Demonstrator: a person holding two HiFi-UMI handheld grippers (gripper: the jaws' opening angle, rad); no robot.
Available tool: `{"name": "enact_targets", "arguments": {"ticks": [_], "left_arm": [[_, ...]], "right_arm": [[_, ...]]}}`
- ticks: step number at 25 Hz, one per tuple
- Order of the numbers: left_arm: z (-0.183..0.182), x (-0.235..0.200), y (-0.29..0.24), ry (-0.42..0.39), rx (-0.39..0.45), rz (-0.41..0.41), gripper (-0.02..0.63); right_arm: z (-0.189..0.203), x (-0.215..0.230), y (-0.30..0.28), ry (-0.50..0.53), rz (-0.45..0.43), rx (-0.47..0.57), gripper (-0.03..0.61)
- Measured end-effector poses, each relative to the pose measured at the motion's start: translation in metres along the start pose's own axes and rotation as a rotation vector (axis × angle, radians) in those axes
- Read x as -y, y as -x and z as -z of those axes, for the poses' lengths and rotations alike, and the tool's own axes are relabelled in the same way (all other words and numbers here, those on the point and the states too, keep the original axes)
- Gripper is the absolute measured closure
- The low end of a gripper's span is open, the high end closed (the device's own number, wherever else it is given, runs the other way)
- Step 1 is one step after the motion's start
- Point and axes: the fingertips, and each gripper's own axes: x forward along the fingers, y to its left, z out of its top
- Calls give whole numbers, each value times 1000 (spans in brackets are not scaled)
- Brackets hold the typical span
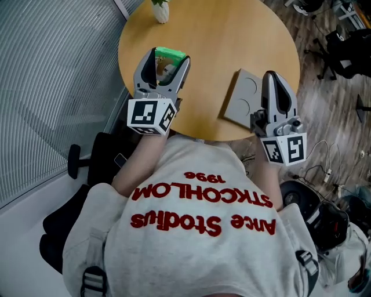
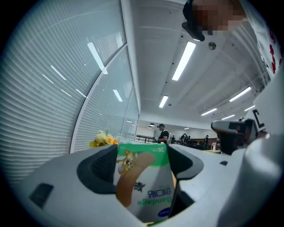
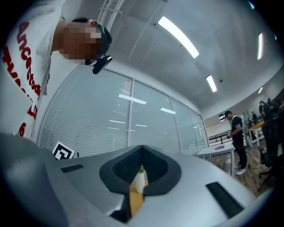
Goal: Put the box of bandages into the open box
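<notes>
The box of bandages (image 1: 170,55) is green and white with a cartoon plaster on it. My left gripper (image 1: 168,60) is shut on it, holding it over the left part of the round wooden table (image 1: 214,40). In the left gripper view the box of bandages (image 2: 144,186) fills the gap between the jaws of the left gripper (image 2: 143,156). A flat grey box (image 1: 243,97) with two round dimples lies near the table's front edge. My right gripper (image 1: 272,76) is just to its right, shut and holding nothing. In the right gripper view, the right gripper (image 3: 141,154) shows only a thin slit.
A white vase (image 1: 162,11) with a plant stands at the table's far edge. Left of the table is a glass wall with blinds (image 1: 52,69). Black office chairs (image 1: 348,49) and cables (image 1: 324,168) are on the wooden floor to the right.
</notes>
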Motion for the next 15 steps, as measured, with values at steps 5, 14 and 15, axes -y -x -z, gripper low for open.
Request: {"name": "enact_targets", "arguments": {"ticks": [5,14,15], "left_arm": [[13,27,-19,18,-17,89,258],[38,110,-51,48,-72,311,258],[41,117,-53,49,-76,330,258]], "right_arm": [[0,20,27,24,108,-11,578],[-7,59,101,54,342,-27,578],[-7,62,106,57,362,-29,578]]}}
